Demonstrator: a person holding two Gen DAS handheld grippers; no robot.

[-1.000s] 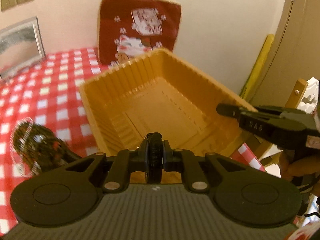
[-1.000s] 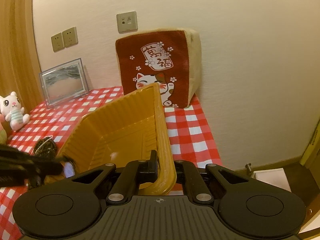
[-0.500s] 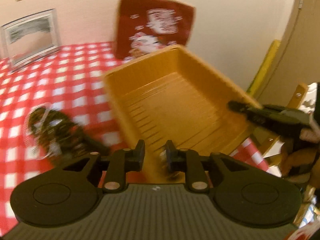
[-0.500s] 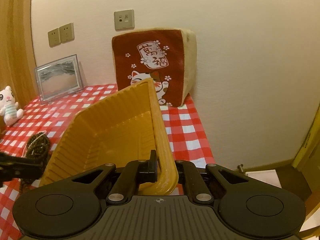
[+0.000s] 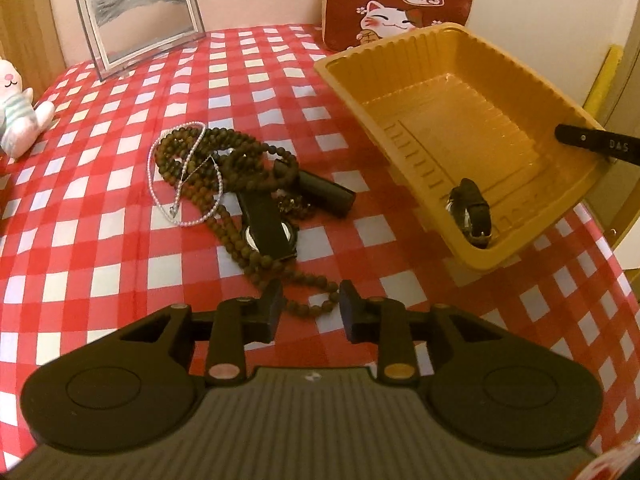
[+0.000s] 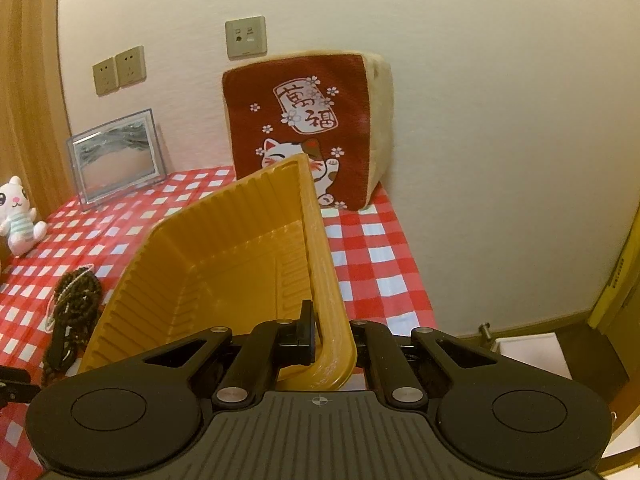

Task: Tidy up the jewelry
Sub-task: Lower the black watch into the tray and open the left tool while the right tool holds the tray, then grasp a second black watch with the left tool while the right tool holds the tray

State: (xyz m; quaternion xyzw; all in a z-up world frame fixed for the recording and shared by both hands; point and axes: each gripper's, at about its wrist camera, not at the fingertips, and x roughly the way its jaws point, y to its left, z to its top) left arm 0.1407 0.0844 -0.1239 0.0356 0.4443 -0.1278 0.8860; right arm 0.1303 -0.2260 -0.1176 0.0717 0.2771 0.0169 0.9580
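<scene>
An orange plastic tray (image 5: 404,56) sits tilted at the table's right edge, with a black-strapped watch (image 5: 472,212) in its near corner. My right gripper (image 6: 332,340) is shut on the tray's rim (image 6: 320,280); its finger also shows in the left wrist view (image 5: 592,144). A pile of dark bead necklaces (image 5: 240,168), a thin pearl chain (image 5: 184,184) and a black watch (image 5: 268,228) lies mid-table. My left gripper (image 5: 308,312) is open and empty, just above the near end of the beads.
A red-and-white checked cloth (image 5: 120,240) covers the table. A picture frame (image 5: 140,16) and a lucky-cat cushion (image 6: 312,136) stand at the back wall. A white plush cat (image 5: 16,104) sits at the left. The table drops off right of the tray.
My left gripper opened and let the watch fall into the tray, then swung left and back over the jewelry pile. The right gripper kept its hold on the tray.
</scene>
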